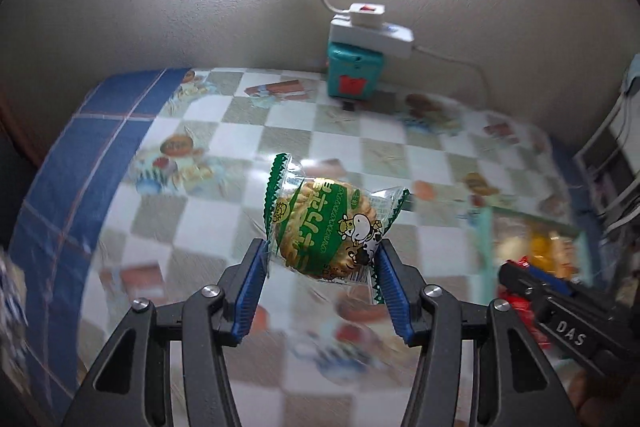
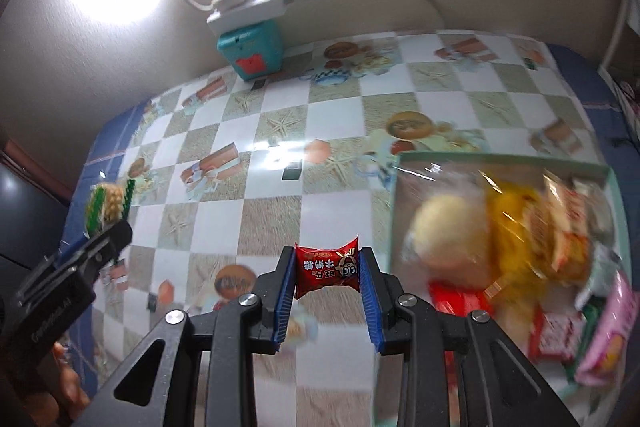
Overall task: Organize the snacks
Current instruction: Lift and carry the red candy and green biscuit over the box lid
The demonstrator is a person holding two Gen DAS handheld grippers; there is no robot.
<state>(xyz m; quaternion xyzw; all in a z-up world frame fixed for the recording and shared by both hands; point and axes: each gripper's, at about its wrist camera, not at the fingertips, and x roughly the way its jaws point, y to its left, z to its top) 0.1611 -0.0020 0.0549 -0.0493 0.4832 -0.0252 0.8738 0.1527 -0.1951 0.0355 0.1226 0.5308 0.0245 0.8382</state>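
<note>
Blue-padded left gripper (image 1: 322, 259) clamped a green biscuit packet (image 1: 328, 227) above the checked tablecloth (image 1: 200, 227), while the right gripper (image 2: 327, 269), pinching a red candy (image 2: 326, 271), hung nearer the snack tray (image 2: 500, 159) on its right.

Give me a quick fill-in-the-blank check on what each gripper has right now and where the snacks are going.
1. The left gripper is shut on a biscuit pack with ____ trim.
2. The right gripper is shut on a ____ candy.
3. The tray of snacks lies on the ____ side of the right wrist view.

Missing words: green; red; right
</note>
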